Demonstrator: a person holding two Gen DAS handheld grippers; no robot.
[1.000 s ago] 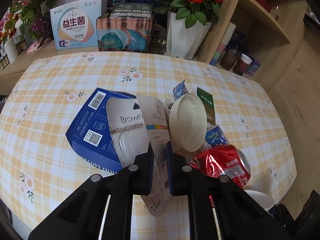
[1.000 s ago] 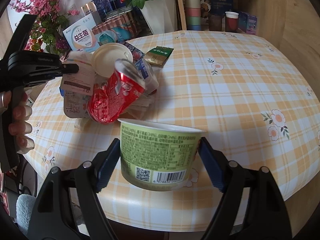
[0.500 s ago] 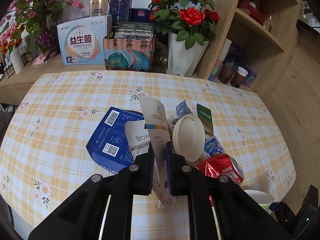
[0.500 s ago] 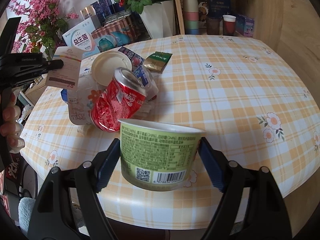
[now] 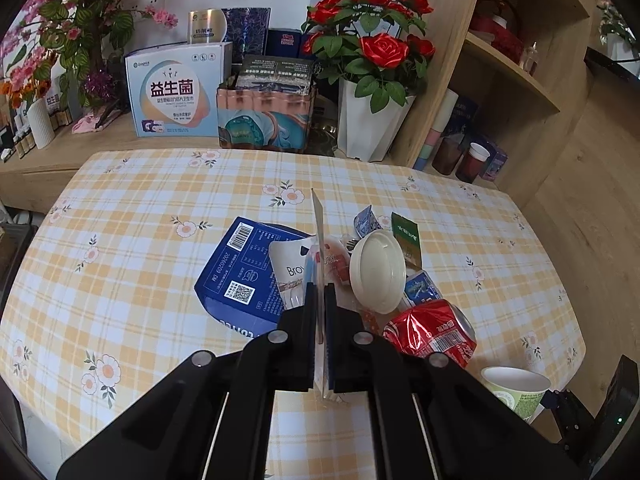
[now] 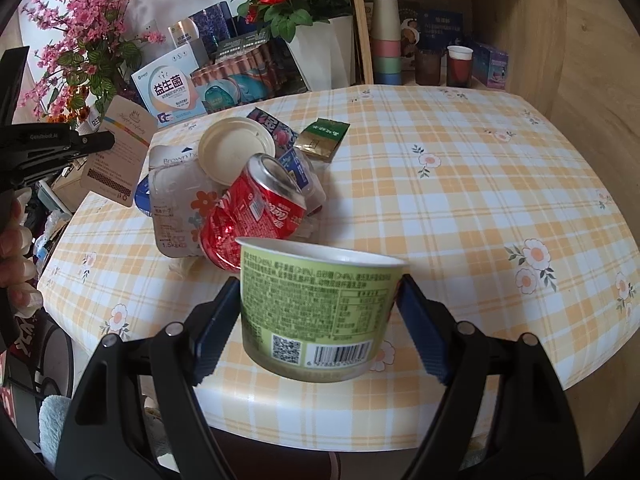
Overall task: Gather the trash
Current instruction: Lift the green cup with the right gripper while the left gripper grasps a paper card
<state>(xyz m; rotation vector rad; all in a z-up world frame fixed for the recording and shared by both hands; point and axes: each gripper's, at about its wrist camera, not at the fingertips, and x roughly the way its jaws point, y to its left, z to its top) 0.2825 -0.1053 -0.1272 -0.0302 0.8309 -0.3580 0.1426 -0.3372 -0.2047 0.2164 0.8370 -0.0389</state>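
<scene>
Left gripper (image 5: 319, 300): jaws pinched flat on a paper card (image 5: 318, 224), seen edge-on; earlier its printed face showed.
Card position: lifted clear above the trash pile, higher than a second ago.
Right gripper (image 6: 320, 312): jaws wide, clamping the green cup (image 6: 318, 312), unchanged.
Pile: red can (image 6: 256, 208), white lid (image 6: 236, 150), blue box (image 5: 244, 276) on the checked table (image 6: 480, 200).

left gripper (image 5: 319, 312) jaws clamped | right gripper (image 6: 320, 312) jaws wide, gripping
</scene>
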